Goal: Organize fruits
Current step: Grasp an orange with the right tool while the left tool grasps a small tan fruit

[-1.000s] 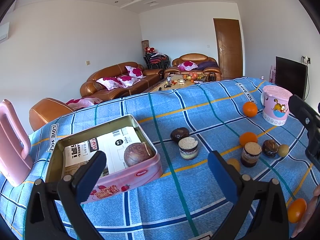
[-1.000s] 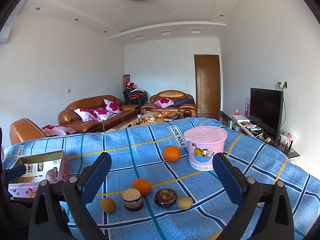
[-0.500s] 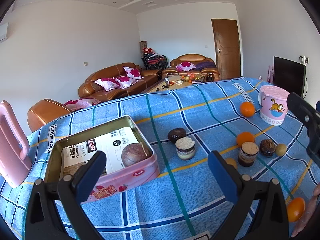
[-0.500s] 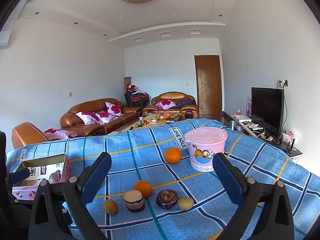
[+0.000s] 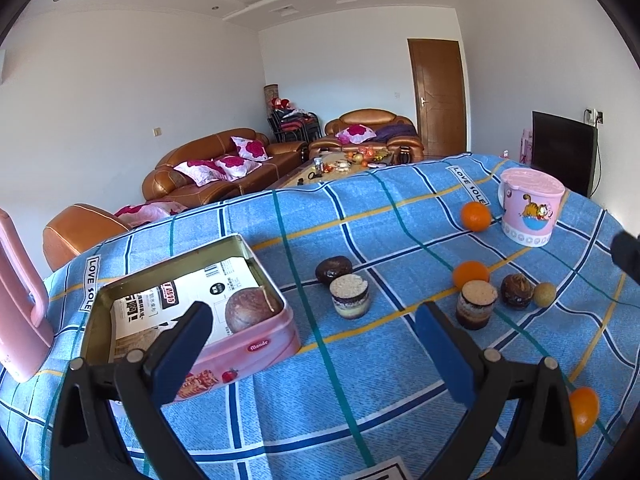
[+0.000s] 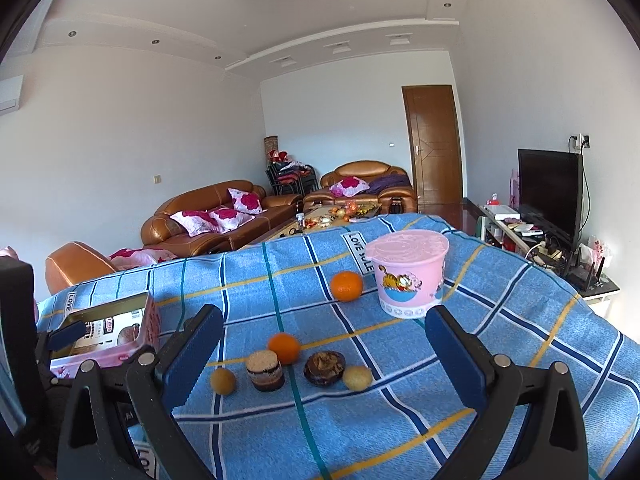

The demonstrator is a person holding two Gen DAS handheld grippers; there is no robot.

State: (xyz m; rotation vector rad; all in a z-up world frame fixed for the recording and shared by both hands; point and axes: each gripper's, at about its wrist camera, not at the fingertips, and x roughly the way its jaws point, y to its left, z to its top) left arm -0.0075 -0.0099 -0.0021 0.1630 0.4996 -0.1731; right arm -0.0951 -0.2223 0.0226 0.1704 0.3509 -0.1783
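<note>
While both tools are being held above the blue checked cloth point(image 5: 360, 408) covering the tabletop, nothing is being gripped by either. The left tool point(image 5: 312, 344) is being held with its blue pads wide apart, empty, near the pink tin point(image 5: 240, 348). The right tool point(image 6: 324, 344) is likewise being held spread and empty.

The tin is being seen open at the left of the cloth, a printed card and one brown round fruit point(image 5: 250, 312) lying inside it against the near right wall.

Loose items are being seen in the middle of the cloth:
- a dark round fruit point(image 5: 333, 269) touching or just behind a layered cup dessert point(image 5: 349, 295);
- an orange point(image 6: 284, 348) just behind a second layered cup point(image 6: 264, 370);
- a small yellow fruit point(image 6: 223, 380) left of that cup;
- a dark cupcake point(image 6: 324, 367) with a pale yellow fruit point(image 6: 357, 377) just beside it on the right.

A further orange point(image 6: 346, 286) is being seen near the pink lidded bucket point(image 6: 408, 278), apart from it. Another orange point(image 5: 583, 410) is lying at the near right edge in the left wrist view. A pink handled object point(image 5: 20, 304) is standing left of the tin.
</note>
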